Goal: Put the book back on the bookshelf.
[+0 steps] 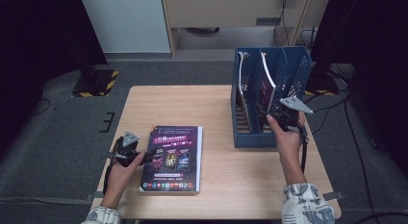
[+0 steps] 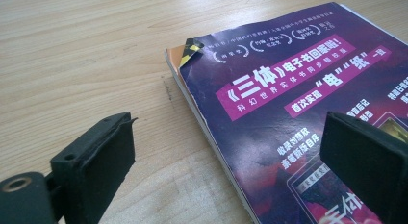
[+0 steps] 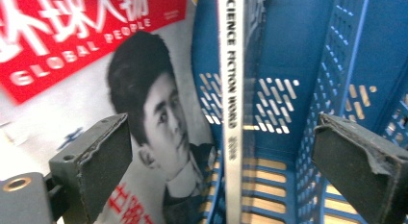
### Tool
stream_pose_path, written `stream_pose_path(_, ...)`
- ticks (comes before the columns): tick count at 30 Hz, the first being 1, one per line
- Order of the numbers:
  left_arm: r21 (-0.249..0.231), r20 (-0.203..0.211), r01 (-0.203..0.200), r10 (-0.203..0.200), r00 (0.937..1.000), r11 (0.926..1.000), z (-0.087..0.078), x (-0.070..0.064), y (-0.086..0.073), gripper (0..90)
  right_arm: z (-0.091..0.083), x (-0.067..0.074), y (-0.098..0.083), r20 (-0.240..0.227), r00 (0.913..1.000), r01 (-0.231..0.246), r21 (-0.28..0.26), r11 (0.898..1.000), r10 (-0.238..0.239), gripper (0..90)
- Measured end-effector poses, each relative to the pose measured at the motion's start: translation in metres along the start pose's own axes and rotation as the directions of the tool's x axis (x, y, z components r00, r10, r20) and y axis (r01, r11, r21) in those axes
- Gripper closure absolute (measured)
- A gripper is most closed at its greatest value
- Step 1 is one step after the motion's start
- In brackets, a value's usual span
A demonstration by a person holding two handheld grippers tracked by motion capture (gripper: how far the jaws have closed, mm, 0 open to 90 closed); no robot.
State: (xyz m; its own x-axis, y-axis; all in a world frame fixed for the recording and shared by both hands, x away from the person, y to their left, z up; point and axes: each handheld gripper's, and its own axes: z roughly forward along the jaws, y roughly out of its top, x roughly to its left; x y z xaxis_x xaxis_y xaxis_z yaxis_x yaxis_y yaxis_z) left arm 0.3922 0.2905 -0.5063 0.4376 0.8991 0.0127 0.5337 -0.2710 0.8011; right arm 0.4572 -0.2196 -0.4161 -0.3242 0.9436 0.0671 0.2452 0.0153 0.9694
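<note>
A purple magazine (image 1: pixel 175 156) (image 2: pixel 298 89) lies flat on the wooden table (image 1: pixel 168 104), left of centre. My left gripper (image 1: pixel 144 154) (image 2: pixel 226 123) is open low at its left edge, one jaw over bare wood and the other over the cover, not pressing. At the right stands a blue three-slot file rack (image 1: pixel 255 137) (image 3: pixel 308 51). My right gripper (image 1: pixel 270 116) (image 3: pixel 221 120) is open at the rack's near end, facing into it. An upright magazine's white spine (image 3: pixel 232 89) stands between the jaws, untouched. A red-titled magazine (image 3: pixel 72 51) leans in the slot to its left.
The rack's rightmost slot (image 1: pixel 298 75) looks empty. Bare tabletop lies between the purple magazine and the rack. On the floor beyond the table's left corner is a black-and-yellow striped base (image 1: pixel 96 82), and cables (image 1: pixel 332 108) trail at the right.
</note>
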Motion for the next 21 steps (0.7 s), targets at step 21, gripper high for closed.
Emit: stream_pose_path(21, -0.014, 0.007, 0.006, -0.006, 1.0, 0.9999, -0.001, -0.001, 0.002, 4.8, -0.043, 0.005, -0.03, 0.001, 0.9997, 0.025, 0.025, 0.999, -0.025, 9.9)
